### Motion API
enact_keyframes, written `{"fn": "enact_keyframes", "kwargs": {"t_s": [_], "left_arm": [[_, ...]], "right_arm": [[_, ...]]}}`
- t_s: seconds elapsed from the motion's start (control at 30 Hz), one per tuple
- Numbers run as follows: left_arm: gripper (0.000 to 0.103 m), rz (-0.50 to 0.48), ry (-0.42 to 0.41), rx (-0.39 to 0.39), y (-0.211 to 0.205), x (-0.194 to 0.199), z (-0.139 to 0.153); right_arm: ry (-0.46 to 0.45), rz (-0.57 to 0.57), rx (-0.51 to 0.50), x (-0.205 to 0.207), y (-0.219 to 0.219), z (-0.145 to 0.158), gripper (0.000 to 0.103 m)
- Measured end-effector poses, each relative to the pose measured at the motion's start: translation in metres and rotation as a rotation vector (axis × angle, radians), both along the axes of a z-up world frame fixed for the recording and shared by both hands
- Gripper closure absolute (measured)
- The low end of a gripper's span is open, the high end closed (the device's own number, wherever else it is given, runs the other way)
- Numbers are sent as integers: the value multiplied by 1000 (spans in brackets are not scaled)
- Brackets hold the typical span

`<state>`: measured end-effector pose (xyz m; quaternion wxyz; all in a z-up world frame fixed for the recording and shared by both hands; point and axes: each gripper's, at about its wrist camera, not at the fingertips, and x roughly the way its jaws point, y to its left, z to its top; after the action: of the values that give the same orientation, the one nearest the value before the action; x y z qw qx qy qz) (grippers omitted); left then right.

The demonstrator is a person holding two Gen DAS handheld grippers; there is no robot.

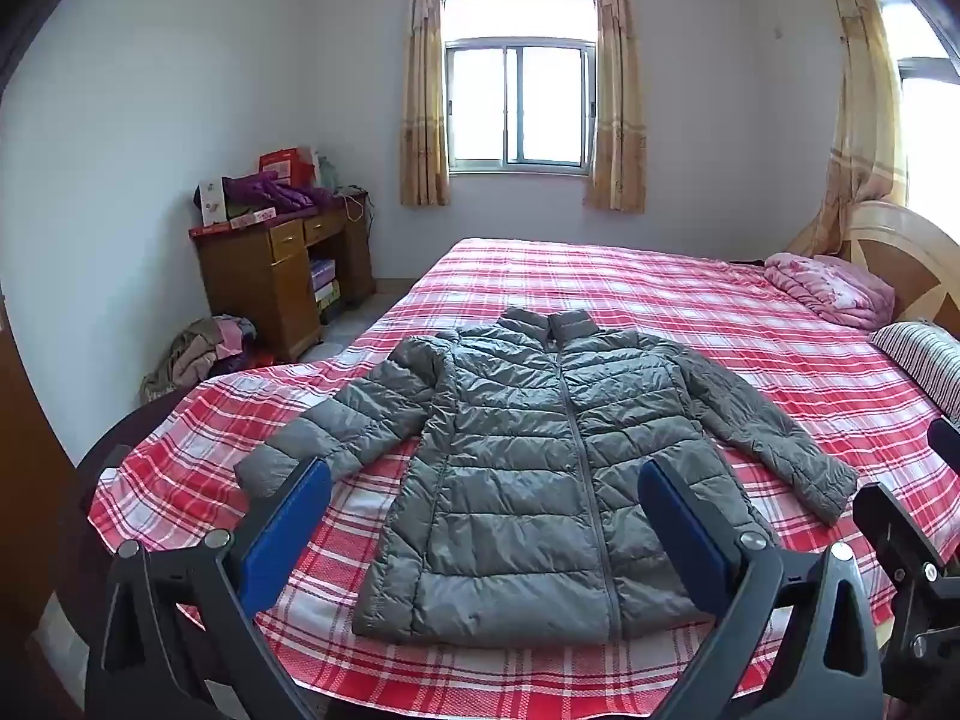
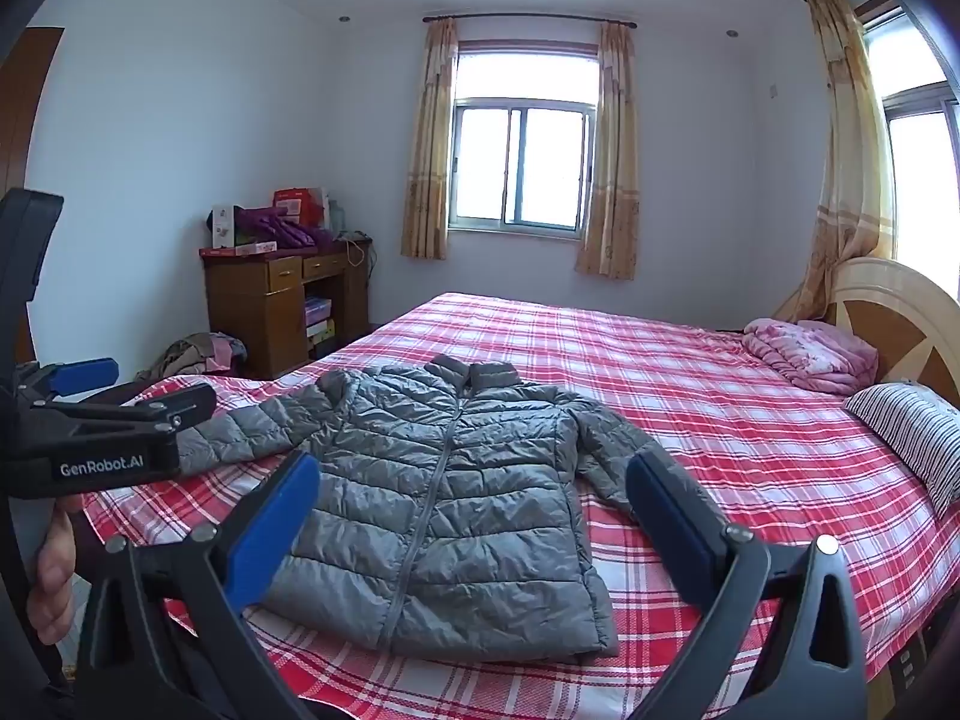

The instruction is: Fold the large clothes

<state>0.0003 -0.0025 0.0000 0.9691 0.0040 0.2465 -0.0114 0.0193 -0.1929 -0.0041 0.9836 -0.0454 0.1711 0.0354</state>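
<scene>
Left wrist: grey jacket [image 1: 540, 468] flat on bed [image 1: 750, 324], both tongs wide.

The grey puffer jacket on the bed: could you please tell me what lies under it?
The grey puffer jacket lies flat, zipped, directly on the red plaid bedsheet, which shows all around it. Whatever sits beneath the jacket's body and sleeves is covered.
</scene>
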Motion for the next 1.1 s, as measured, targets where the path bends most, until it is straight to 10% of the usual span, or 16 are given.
{"fn": "enact_keyframes", "kwargs": {"t_s": [1.1], "left_arm": [[1,32,-36,9,3,0,-4]], "right_arm": [[8,1,6,0,2,-2,0]]}}
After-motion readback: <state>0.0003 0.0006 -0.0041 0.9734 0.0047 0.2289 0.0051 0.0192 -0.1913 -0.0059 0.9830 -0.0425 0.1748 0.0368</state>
